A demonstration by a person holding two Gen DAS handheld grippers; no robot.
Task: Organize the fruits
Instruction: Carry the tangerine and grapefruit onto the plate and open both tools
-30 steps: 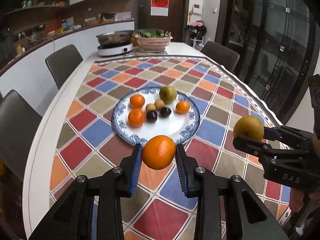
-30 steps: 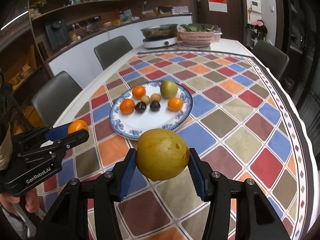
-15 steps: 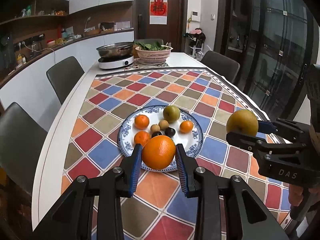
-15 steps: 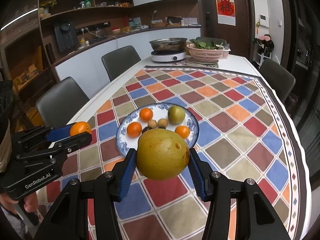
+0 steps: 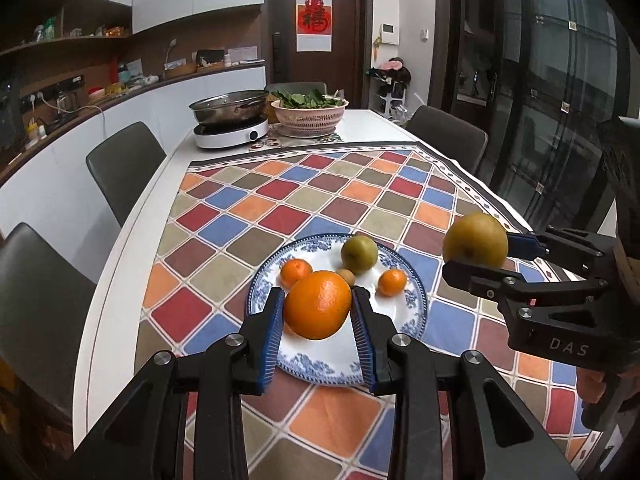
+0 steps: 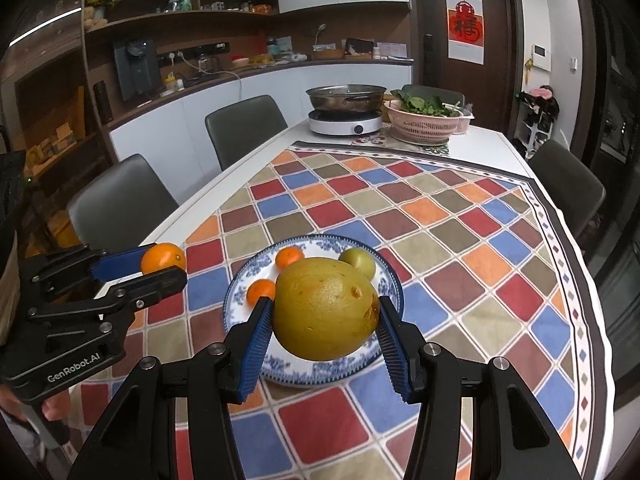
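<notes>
My left gripper (image 5: 318,306) is shut on a large orange (image 5: 318,305) and holds it in the air above the near part of the blue-and-white plate (image 5: 312,364). My right gripper (image 6: 326,316) is shut on a big yellow-green pear (image 6: 326,315), also held above the plate (image 6: 320,372). On the plate lie a green pear (image 5: 359,254), two small oranges (image 5: 295,273) (image 5: 393,282) and a brown kiwi (image 5: 346,276); other fruit is hidden behind the held ones. The right gripper with its pear (image 5: 475,245) shows in the left wrist view.
The plate sits on a checkered cloth (image 5: 360,200) on a long white table. At the far end stand an induction cooker with a pan (image 5: 230,120) and a pink basket of greens (image 5: 310,114). Dark chairs (image 5: 124,164) line both sides.
Both grippers have risen and drawn back from the plate with their fruit, so the plate looks smaller and lower and more of the room shows.
</notes>
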